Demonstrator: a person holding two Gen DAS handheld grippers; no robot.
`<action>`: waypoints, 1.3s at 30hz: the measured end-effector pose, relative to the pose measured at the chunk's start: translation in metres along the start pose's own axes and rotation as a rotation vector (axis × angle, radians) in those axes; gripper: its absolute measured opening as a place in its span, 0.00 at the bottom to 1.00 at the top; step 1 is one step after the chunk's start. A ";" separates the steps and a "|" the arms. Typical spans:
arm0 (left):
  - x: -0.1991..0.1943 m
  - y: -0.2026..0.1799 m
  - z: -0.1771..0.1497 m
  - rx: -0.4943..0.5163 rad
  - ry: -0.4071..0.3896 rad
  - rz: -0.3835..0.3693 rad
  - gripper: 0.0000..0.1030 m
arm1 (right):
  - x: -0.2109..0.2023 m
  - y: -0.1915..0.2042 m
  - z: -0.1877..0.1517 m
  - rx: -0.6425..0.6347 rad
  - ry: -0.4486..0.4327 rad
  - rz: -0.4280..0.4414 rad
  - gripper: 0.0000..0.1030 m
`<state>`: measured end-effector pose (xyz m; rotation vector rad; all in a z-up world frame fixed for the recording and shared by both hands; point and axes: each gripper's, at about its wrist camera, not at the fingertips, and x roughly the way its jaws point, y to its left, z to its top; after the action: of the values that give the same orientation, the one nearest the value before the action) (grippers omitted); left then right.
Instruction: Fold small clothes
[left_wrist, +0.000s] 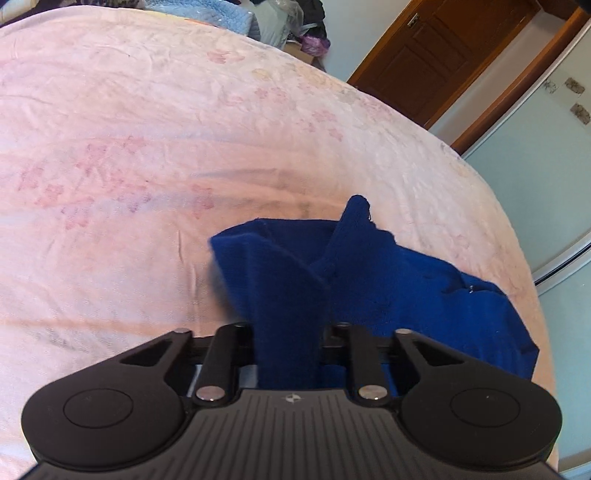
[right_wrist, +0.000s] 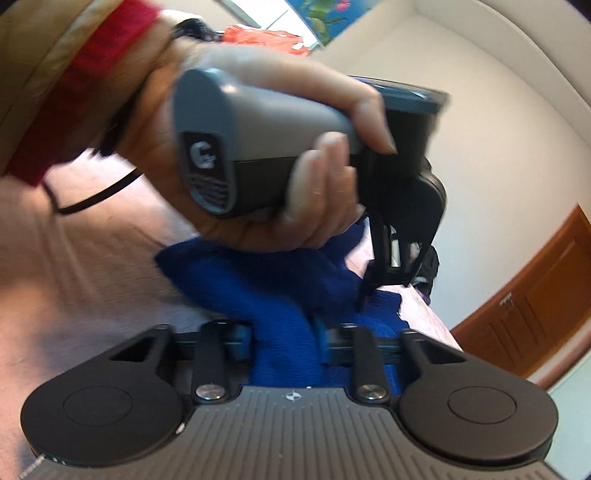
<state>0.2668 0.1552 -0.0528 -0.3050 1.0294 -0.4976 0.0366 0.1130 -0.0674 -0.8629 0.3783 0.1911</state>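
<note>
A dark blue knit garment (left_wrist: 369, 280) lies bunched on the pink bedspread (left_wrist: 147, 147). My left gripper (left_wrist: 288, 332) is shut on a fold of the blue garment, which rises between its jaws. My right gripper (right_wrist: 284, 332) is shut on another part of the blue garment (right_wrist: 266, 280). In the right wrist view the person's hand holds the left gripper's grey handle (right_wrist: 258, 140) just above the cloth, and that gripper's jaws (right_wrist: 395, 258) point down at the garment.
The bed edge curves along the right of the left wrist view, with a brown wooden door (left_wrist: 443, 48) and a pale wall beyond. Piled clothes and bags (left_wrist: 288, 26) sit at the far end. A black cable (right_wrist: 96, 195) hangs below the wrist.
</note>
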 end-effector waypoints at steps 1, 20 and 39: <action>-0.001 0.000 -0.001 -0.005 0.002 0.002 0.11 | -0.001 0.001 0.001 -0.004 -0.001 0.009 0.18; -0.050 -0.099 -0.017 0.163 -0.159 0.276 0.09 | -0.069 -0.127 -0.049 0.740 -0.077 0.308 0.11; -0.042 -0.203 -0.031 0.298 -0.193 0.363 0.09 | -0.082 -0.171 -0.137 0.994 -0.103 0.264 0.10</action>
<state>0.1714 0.0048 0.0570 0.0985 0.7860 -0.2796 -0.0190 -0.1029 0.0050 0.1775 0.4262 0.2545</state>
